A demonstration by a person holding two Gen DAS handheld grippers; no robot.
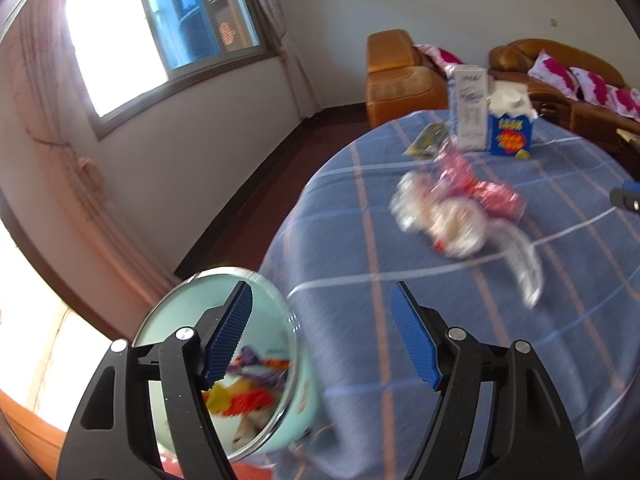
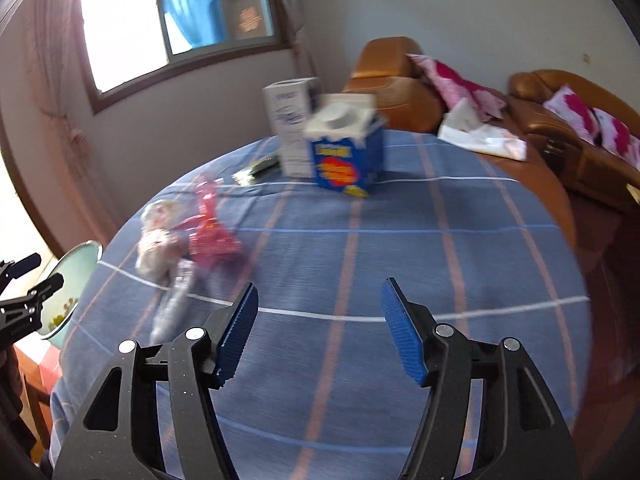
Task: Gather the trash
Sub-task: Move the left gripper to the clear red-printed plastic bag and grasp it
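Two handheld grippers hang above a round table covered with a blue plaid cloth point(image 2: 400, 248), the landmark for all positions given here. The left gripper point(image 1: 322, 332) sits over the table's near-left edge, its blue ribbed pads spread wide with nothing between them; the right gripper point(image 2: 318, 330) hangs over the near middle of the cloth, likewise spread and empty. No earlier view is available for comparison. Just off the table's left edge stands a pale green round bin with a shiny rim point(image 1: 264, 392), holding crumpled purple, yellow and red wrappers point(image 1: 256, 388). On the cloth, toward the left side, lies a blurred heap of trash: a pink foil wrapper point(image 2: 212, 236) touching a crumpled clear-and-white plastic bag point(image 2: 160, 240). At the table's far side stand a tall white carton point(image 2: 290, 128) and, just beside it, a blue box with a torn white top point(image 2: 346, 160); a flat dark-and-yellow packet point(image 2: 256, 170) lies left of the carton. Beyond the table are brown leather sofas point(image 2: 560, 120) bearing pink-patterned cushions point(image 2: 460, 84).
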